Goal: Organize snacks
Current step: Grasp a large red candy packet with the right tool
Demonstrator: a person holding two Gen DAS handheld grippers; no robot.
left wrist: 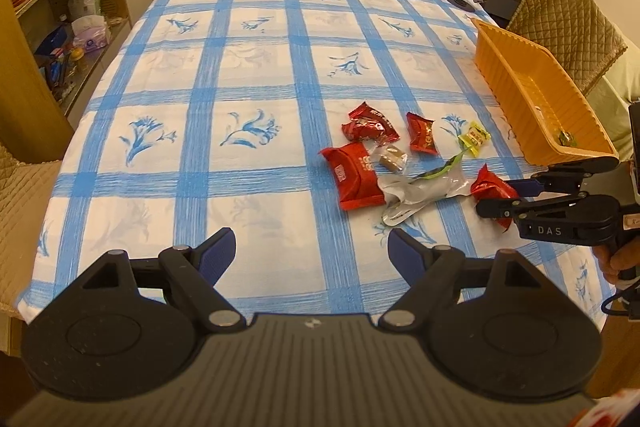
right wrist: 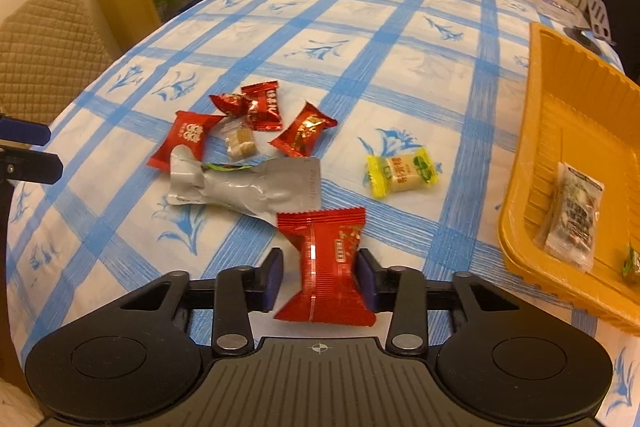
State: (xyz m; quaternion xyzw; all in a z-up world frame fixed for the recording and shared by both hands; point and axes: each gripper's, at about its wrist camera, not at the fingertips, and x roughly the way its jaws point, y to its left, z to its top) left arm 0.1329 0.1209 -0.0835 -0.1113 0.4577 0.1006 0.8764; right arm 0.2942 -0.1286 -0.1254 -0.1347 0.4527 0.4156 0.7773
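Two in basket: clear wrapped snack point(right wrist: 573, 215) and a small green piece point(right wrist: 632, 264) lying in the near end of the orange basket point(right wrist: 536, 131)
Left on table: about eight pieces loose on the blue-checked tablecloth point(right wrist: 280, 27), so most of the sorting looks undone
Loose cluster: large red packet point(left wrist: 354, 175), clear packet with brown pieces point(right wrist: 240, 143), two small red candies point(right wrist: 250, 103) touching, another red candy point(right wrist: 305, 134), crumpled silver pouch point(right wrist: 244, 190)
Off to one side: yellow candy point(right wrist: 401, 174), apart from the cluster, between it and the basket
Piece in hand: red candy point(right wrist: 326, 267), upright between the fingers of the right gripper point(right wrist: 320, 279)
Right gripper state: right pad touching the wrapper, left pad a sliver off it; closing in, not plainly clamped
Candy versus basket: just left of the basket's near corner, nearest of all loose pieces
Left gripper point(left wrist: 312, 255): spread wide, nothing between the pads, hovering over bare cloth near the table edge, short of the cluster
Likely step: pinch, then lift rightward over the basket wall
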